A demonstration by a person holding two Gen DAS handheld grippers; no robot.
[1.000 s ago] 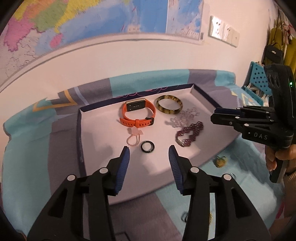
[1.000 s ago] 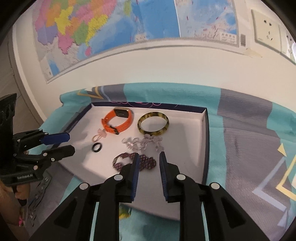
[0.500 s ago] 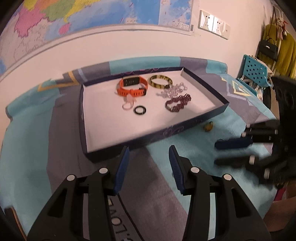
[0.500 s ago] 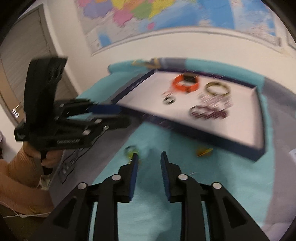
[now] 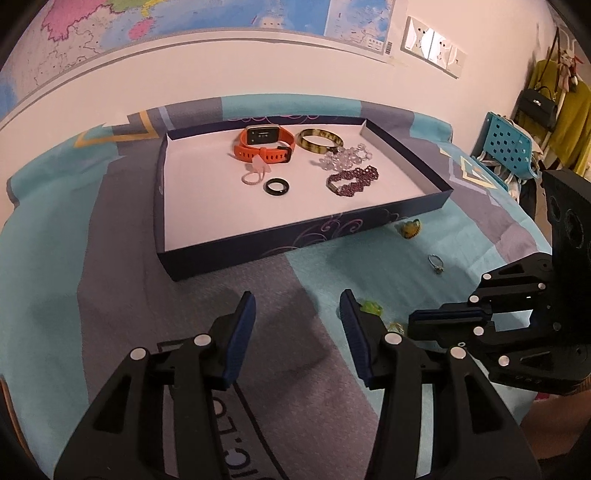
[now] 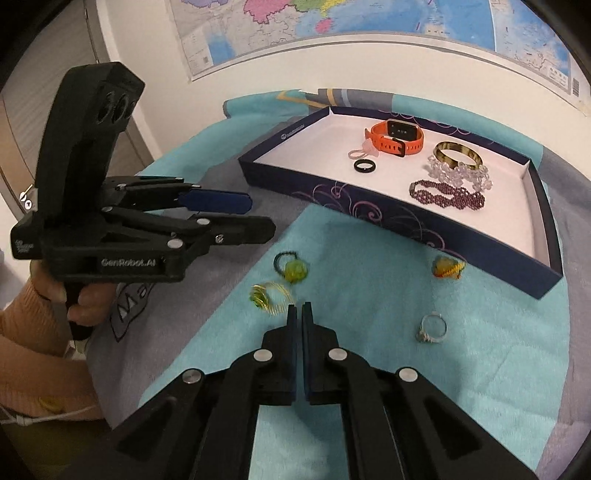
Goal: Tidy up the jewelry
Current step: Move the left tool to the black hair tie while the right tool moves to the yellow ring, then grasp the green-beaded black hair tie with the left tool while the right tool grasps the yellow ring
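Observation:
A navy box lid tray (image 5: pixel 295 236) (image 6: pixel 388 214) holds an orange watch (image 5: pixel 264 147) (image 6: pixel 397 136), a tortoiseshell bangle (image 5: pixel 319 140) (image 6: pixel 458 153), a clear bead bracelet (image 5: pixel 343 157), a purple bead bracelet (image 5: pixel 352 180) (image 6: pixel 447 195), a black ring (image 5: pixel 277 187) (image 6: pixel 365 165) and a pink ring (image 5: pixel 253 175). Loose on the cloth lie a yellow-orange ring (image 6: pixel 447 267) (image 5: pixel 410 229), a silver ring (image 6: pixel 432 328) (image 5: pixel 436 264), a green-stone ring (image 6: pixel 291 267) and a gold ring (image 6: pixel 267 293). My left gripper (image 5: pixel 297 325) (image 6: pixel 258 216) is open and empty. My right gripper (image 6: pixel 299 314) (image 5: pixel 410 325) is shut and empty, just right of the gold ring.
A teal and grey blanket (image 6: pixel 369 314) covers the table, which stands against a white wall with a map (image 5: pixel 221 14). A blue chair (image 5: pixel 509 147) and hanging clothes stand at the right in the left wrist view.
Both grippers have pulled back from over the tray to the near cloth. My right gripper has closed from a narrow gap and now sits by the loose rings.

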